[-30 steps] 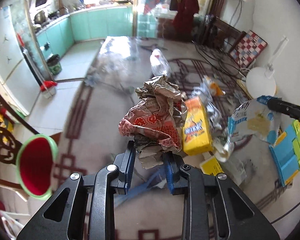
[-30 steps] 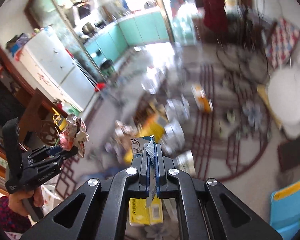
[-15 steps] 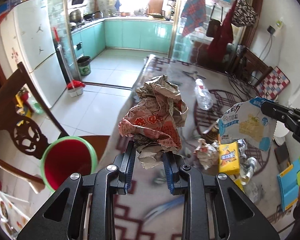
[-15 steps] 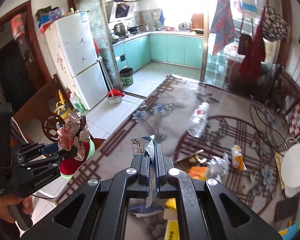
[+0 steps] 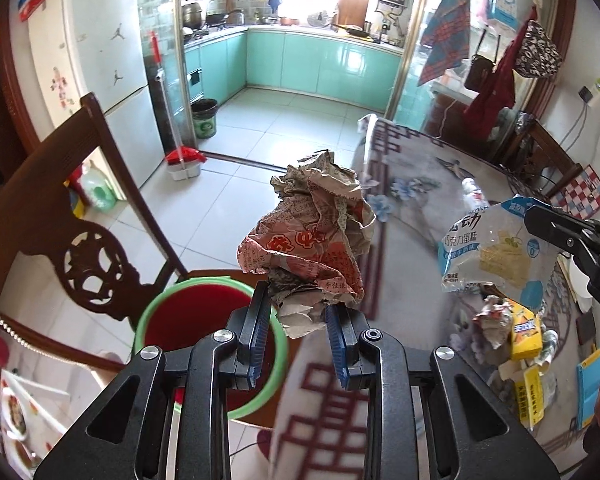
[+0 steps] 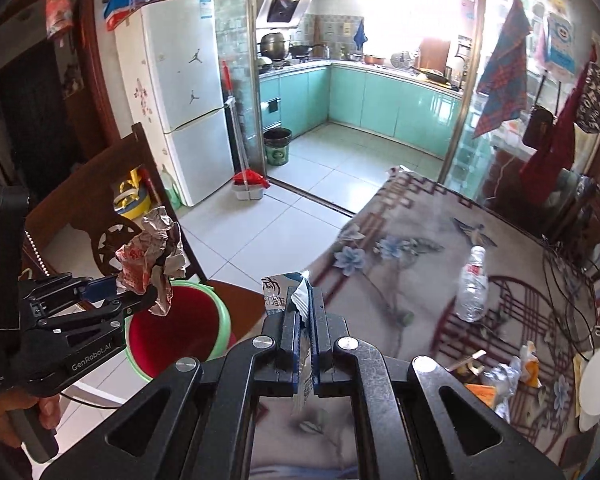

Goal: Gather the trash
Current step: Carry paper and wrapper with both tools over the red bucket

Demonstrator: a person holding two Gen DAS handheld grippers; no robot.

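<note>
My left gripper (image 5: 298, 322) is shut on a crumpled ball of red-printed paper (image 5: 312, 240) and holds it just beside and above a red bin with a green rim (image 5: 204, 312) on a chair seat. The paper ball also shows in the right wrist view (image 6: 152, 254), over the bin (image 6: 180, 332). My right gripper (image 6: 306, 322) is shut on a blue and white snack wrapper (image 6: 286, 292), held above the table edge. In the left wrist view the wrapper (image 5: 496, 252) hangs from the right gripper's fingers (image 5: 556, 228).
A carved wooden chair (image 5: 80, 220) stands by the bin. The patterned table (image 6: 400, 264) holds a plastic bottle (image 6: 474, 288), a yellow box (image 5: 526, 330), foil and other wrappers at the right. A fridge (image 6: 184, 92) and a kitchen lie beyond.
Both grippers have swung left, from over the table's trash pile toward the table edge and the red bin. Each keeps its load.
</note>
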